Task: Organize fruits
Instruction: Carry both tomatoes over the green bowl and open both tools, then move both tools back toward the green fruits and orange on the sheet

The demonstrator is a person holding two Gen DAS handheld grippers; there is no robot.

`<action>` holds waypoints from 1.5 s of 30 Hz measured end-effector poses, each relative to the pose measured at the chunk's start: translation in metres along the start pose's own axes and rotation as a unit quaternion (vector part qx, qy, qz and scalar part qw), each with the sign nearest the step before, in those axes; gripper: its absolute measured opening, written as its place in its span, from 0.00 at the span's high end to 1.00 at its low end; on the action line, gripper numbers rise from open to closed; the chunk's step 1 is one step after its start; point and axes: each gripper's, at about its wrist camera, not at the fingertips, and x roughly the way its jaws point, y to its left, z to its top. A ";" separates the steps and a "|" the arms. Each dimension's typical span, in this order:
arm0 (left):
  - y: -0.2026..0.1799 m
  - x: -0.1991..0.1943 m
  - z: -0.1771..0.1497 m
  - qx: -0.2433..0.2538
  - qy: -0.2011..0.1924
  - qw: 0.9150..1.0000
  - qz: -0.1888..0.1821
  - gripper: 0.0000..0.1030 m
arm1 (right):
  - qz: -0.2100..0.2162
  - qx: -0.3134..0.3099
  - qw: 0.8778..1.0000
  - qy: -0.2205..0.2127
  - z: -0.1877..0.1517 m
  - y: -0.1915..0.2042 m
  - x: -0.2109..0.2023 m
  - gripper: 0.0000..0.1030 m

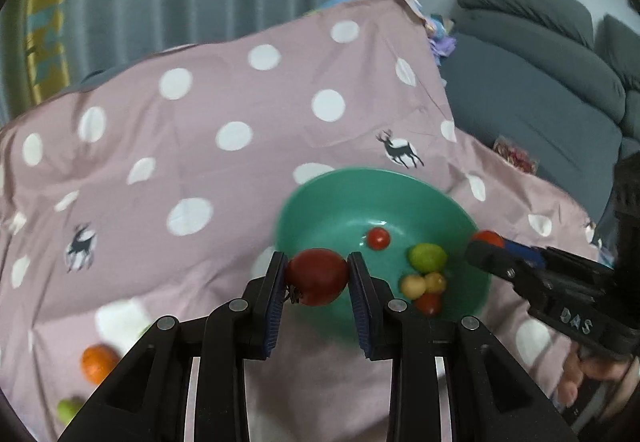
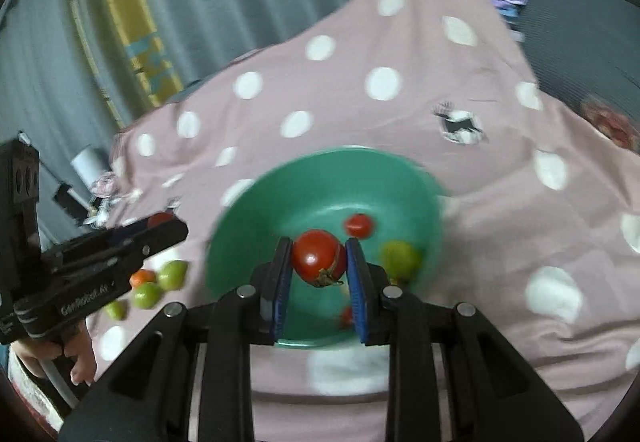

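Jaws on both tools are pinched tight, each on a red tomato. The left gripper carries the darker tomato with its stem end turned down toward the handle, and it sits just at the near-left rim of the green bowl, not yet over the hollow. The right gripper holds its own tomato, stalk likewise facing back, already above the bowl's inside. So the right hand looks the nearer to a drop; the left, I'd judge, has to carry on forward and to its right before letting go.

Inside the bowl lie a small red fruit, a green one and a few more huddled near the front wall. Loose fruit waits on the pink spotted cloth over the table: an orange one and some green ones.
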 end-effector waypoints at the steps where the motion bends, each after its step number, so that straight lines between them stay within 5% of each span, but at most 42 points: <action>1: -0.006 0.007 0.000 0.004 0.006 1.000 0.000 0.70 | 0.002 0.001 1.000 0.007 -0.004 -0.008 0.001 0.74; 7: -0.027 0.030 -0.009 0.011 0.027 0.999 -0.015 0.70 | 0.017 0.015 1.000 -0.007 -0.009 -0.024 -0.002 0.64; 8: -0.027 0.032 -0.010 0.012 0.026 1.000 -0.004 0.62 | 0.027 0.017 0.999 -0.009 -0.008 -0.024 -0.003 0.46; 9: -0.026 0.032 -0.011 0.005 0.024 1.000 0.003 0.42 | 0.034 0.017 0.999 -0.010 -0.008 -0.023 -0.003 0.34; 11: -0.020 0.029 -0.012 -0.015 0.014 1.000 -0.001 0.13 | 0.030 0.004 0.999 -0.020 -0.010 -0.020 -0.007 0.28; 15: -0.006 0.009 -0.011 -0.049 -0.031 0.998 -0.019 0.01 | 0.039 0.012 0.999 -0.018 -0.010 -0.020 -0.006 0.28; 25: 0.017 -0.026 -0.029 0.010 -0.028 0.998 0.056 0.01 | 0.060 0.021 0.998 -0.018 -0.004 0.012 -0.003 0.27; 27: 0.031 -0.044 -0.043 0.014 -0.033 0.997 0.072 0.01 | 0.065 0.017 0.998 -0.018 -0.002 0.022 -0.003 0.20; 32: 0.087 -0.090 -0.094 -0.051 -0.044 0.995 0.076 0.01 | 0.071 0.036 0.996 -0.035 0.003 0.036 -0.011 0.13; 35: 0.116 -0.106 -0.113 -0.070 -0.051 0.988 0.127 0.01 | 0.074 0.038 0.996 -0.043 0.002 0.052 -0.013 0.10; 38: 0.136 -0.112 -0.124 -0.087 -0.047 0.986 0.133 0.01 | 0.085 0.038 0.995 -0.047 0.000 0.076 -0.009 0.06; 45: 0.191 -0.123 -0.164 -0.152 -0.004 0.974 0.170 0.01 | 0.107 -0.064 0.992 0.004 -0.008 0.160 0.023 0.05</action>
